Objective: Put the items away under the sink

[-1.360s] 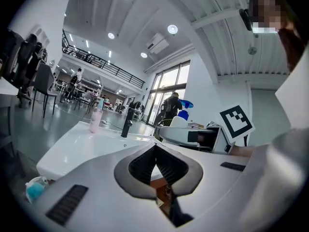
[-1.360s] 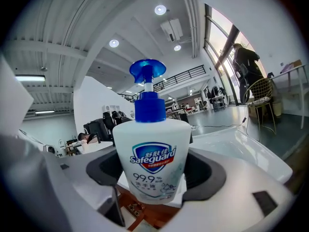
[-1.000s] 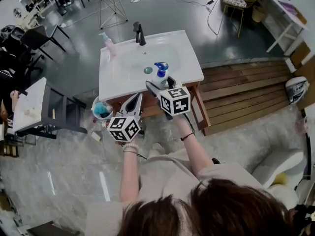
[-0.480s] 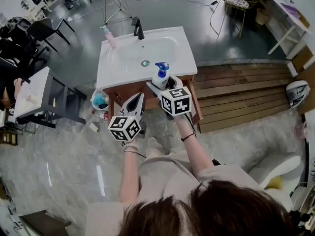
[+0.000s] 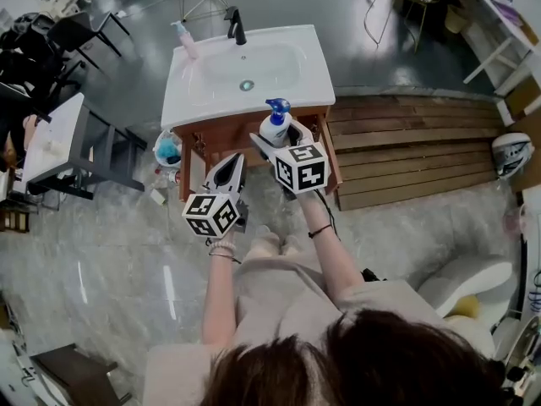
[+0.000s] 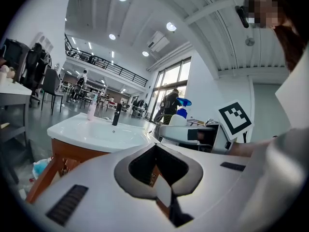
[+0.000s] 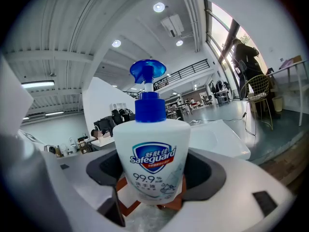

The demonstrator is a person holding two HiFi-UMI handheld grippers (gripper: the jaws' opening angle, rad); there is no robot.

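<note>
**Soap bottle held in front of the sink**

My right hand-held gripper (image 5: 275,145) is clamped on the white Safeguard pump bottle (image 7: 152,153), which stands upright between the jaws with its blue pump on top. The white sink (image 5: 193,101), on its wooden stand (image 5: 226,136), lies just ahead of that gripper. My left hand-held gripper (image 5: 236,164) hangs just to its left, jaws pressed together with nothing between them.
</note>
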